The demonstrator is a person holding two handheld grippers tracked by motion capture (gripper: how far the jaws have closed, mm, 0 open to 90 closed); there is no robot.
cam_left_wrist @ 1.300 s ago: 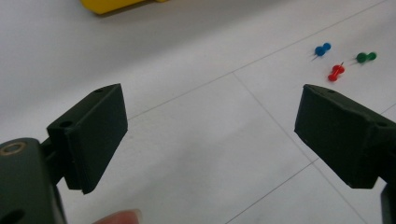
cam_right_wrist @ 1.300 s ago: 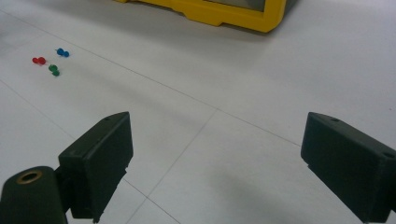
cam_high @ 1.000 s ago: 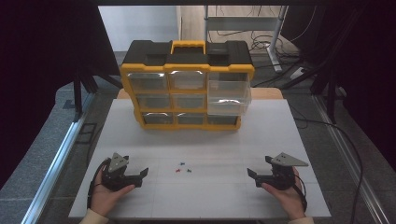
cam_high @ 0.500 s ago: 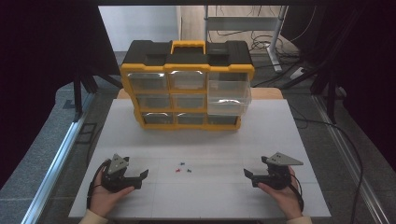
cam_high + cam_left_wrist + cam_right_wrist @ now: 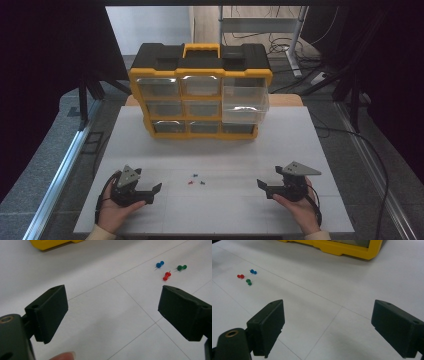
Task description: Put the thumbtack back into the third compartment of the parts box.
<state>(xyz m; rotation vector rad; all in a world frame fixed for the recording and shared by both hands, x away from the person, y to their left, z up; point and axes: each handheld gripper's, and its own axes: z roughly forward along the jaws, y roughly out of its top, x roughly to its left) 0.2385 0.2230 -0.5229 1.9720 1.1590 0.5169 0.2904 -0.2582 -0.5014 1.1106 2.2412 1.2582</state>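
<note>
Three push pins lie close together on the white table: a blue pin (image 5: 195,176), a red pin (image 5: 190,183) and a green pin (image 5: 202,183). My left gripper (image 5: 154,193) rests to their left, held in a hand, jaws open and empty. Its own view has the blue pin (image 5: 158,264), red pin (image 5: 166,276) and green pin (image 5: 181,267) ahead, beyond the right jaw of my left gripper (image 5: 112,312). To the pins' right, my right gripper (image 5: 263,190) is open and empty. In the right gripper view (image 5: 327,322), the blue pin (image 5: 253,271), red pin (image 5: 240,276) and green pin (image 5: 249,281) lie far left.
A yellow and black drawer organizer (image 5: 200,65) stands at the back of the table, with its clear right-middle drawer (image 5: 245,102) pulled out. Its yellow base shows in the left gripper view (image 5: 50,243) and the right gripper view (image 5: 342,248).
My right gripper has drifted a little to the left, toward the pins. The left gripper and the pins have stayed put.
</note>
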